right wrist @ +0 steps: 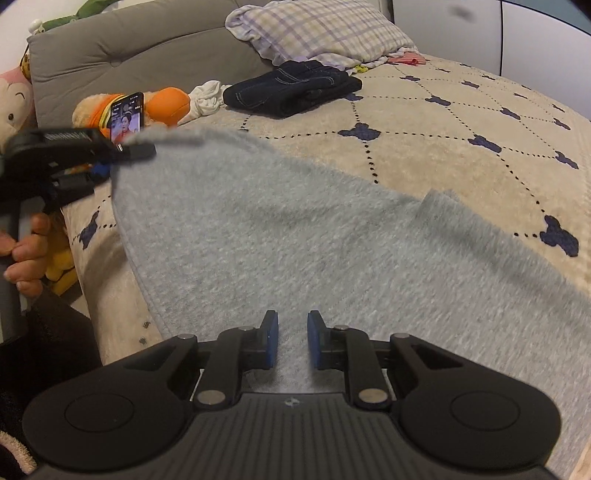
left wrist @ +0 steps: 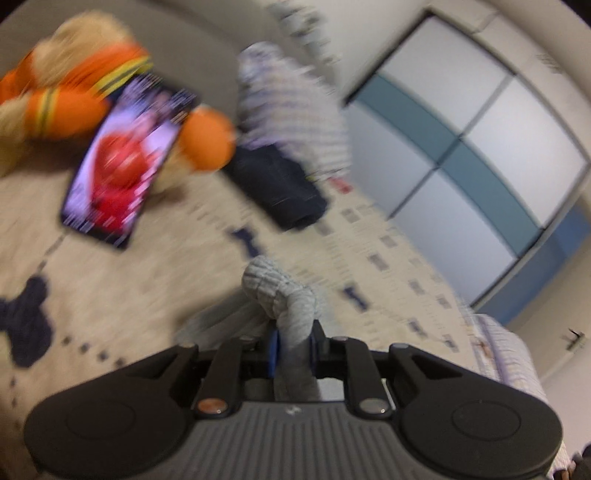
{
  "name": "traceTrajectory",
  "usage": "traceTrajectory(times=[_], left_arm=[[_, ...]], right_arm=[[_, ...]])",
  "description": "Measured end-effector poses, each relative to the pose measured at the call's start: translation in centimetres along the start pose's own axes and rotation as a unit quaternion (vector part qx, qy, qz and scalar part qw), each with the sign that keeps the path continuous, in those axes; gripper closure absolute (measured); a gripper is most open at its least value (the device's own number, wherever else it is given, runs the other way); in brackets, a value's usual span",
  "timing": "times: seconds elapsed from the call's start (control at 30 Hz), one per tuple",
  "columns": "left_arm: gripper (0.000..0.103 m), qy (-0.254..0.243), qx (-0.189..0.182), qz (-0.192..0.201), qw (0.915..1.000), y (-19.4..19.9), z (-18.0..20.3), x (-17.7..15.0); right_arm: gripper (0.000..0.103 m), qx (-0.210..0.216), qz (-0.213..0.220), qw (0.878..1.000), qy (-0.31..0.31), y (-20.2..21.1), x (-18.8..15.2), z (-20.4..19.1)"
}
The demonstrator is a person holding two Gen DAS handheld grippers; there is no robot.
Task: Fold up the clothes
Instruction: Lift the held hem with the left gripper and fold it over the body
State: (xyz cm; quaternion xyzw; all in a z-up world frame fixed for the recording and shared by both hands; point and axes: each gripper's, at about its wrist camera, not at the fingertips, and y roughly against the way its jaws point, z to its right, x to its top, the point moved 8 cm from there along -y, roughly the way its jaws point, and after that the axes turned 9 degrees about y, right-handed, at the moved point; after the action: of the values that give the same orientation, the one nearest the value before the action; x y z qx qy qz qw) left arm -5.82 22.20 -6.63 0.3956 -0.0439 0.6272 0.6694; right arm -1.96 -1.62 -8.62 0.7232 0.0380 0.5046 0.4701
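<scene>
A light grey fleece garment [right wrist: 295, 229] lies spread over the beige bed cover [right wrist: 461, 166], its near part raised off the bed. My right gripper [right wrist: 292, 325] is at the garment's near edge, with a fold of the fabric filling the narrow gap between its blue pads. My left gripper [right wrist: 122, 153] holds the garment's far left corner. In the blurred left wrist view, the left gripper [left wrist: 293, 332] is shut on a bunched lump of the grey garment [left wrist: 277, 291]. A person's hand [right wrist: 26, 251] grips the left tool's handle.
Folded dark jeans [right wrist: 291, 90] lie near a checked pillow [right wrist: 321, 33] at the head of the bed. A lit phone [right wrist: 127, 118] leans on an orange plush toy [right wrist: 166, 103] by the grey headboard [right wrist: 129, 55]. White and blue wardrobe doors [left wrist: 461, 147] stand beyond.
</scene>
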Motion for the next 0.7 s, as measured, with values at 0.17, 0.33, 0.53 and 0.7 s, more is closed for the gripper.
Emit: traceTrajectory(times=[0.17,0.33,0.53,0.7], left_arm=[[0.064,0.004,0.041,-0.020,0.9990,-0.8,-2.0,-0.3],[0.025,0.017,0.080,-0.073,0.9939,-1.8,-3.5,-0.6],[0.037,0.101,0.041,-0.110,0.9880,-2.4,-4.7,-0.4],[0.038,0.178,-0.001,-0.150,0.9725,-3.5,-5.2,-1.3]], right_arm=[[0.083,0.001,-0.003,1.000,-0.001,-0.1,0.2,0.4],[0.080,-0.001,-0.003,1.000,-0.003,-0.1,0.1,0.5],[0.079,-0.002,-0.004,1.000,-0.003,-0.2,0.2,0.5],[0.079,-0.003,-0.004,1.000,-0.003,-0.2,0.2,0.5]])
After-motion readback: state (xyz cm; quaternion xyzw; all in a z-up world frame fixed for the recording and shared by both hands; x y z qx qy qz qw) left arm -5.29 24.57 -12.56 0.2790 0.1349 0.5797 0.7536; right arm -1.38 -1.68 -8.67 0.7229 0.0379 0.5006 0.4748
